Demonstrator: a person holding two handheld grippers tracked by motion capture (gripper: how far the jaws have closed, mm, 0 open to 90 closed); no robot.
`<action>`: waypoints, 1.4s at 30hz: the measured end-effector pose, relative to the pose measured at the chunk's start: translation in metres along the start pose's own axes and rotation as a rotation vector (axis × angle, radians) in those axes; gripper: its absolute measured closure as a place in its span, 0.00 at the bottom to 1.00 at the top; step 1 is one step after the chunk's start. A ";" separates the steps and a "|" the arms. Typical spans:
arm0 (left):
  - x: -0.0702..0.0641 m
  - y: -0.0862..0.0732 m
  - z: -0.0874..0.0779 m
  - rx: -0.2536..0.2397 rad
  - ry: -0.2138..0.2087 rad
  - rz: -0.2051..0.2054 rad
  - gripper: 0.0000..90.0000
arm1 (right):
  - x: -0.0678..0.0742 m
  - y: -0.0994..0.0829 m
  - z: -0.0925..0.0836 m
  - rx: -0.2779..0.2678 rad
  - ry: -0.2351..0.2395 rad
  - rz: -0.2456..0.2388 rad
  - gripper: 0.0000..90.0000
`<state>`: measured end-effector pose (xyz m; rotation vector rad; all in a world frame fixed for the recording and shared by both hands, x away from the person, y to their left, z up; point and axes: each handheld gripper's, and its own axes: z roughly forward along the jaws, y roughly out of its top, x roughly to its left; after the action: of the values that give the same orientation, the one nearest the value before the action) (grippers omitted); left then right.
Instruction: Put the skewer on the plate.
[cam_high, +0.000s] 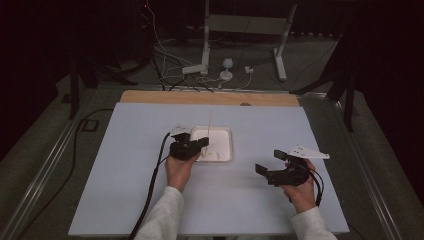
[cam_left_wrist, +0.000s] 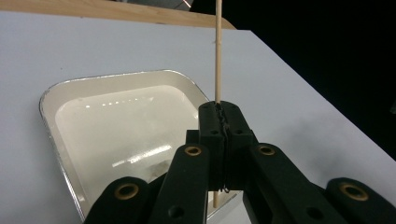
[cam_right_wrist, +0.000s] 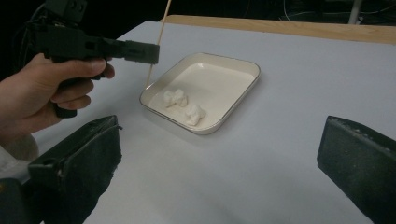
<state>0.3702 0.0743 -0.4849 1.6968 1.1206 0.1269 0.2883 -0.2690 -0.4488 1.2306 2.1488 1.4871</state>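
A shallow white tray (cam_high: 222, 136) with a metal rim sits mid-table and holds two small white lumps (cam_right_wrist: 175, 97) (cam_right_wrist: 194, 112) near its front edge. My left gripper (cam_high: 202, 143) hangs at the tray's left front corner, shut on a thin wooden skewer (cam_left_wrist: 217, 51) that stands nearly upright. In the left gripper view the jaws (cam_left_wrist: 223, 116) pinch the skewer, and its lower end reaches down by the tray's rim (cam_left_wrist: 60, 163). The right gripper view shows the skewer (cam_right_wrist: 161, 25) beside the nearer lump. My right gripper (cam_high: 270, 161) is held to the right of the tray, open, with nothing between its fingers.
The white table sheet (cam_high: 150, 200) spreads wide around the tray. A wooden strip (cam_high: 210, 98) runs along the far edge. Beyond it stand a white frame's legs (cam_high: 205, 50) and loose cables (cam_high: 170, 75) on the dark floor.
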 end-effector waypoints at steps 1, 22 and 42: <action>0.000 0.000 0.001 0.001 0.003 -0.006 1.00 | 0.000 0.000 0.000 -0.001 -0.001 0.000 0.00; 0.003 -0.013 0.023 0.039 0.065 -0.074 1.00 | 0.000 0.000 -0.001 -0.003 -0.004 -0.003 0.00; 0.013 -0.012 0.017 -0.006 0.074 -0.134 0.39 | 0.001 0.000 0.000 0.002 0.002 -0.004 0.00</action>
<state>0.3798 0.0716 -0.5071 1.6176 1.2845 0.1088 0.2878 -0.2685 -0.4487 1.2256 2.1538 1.4858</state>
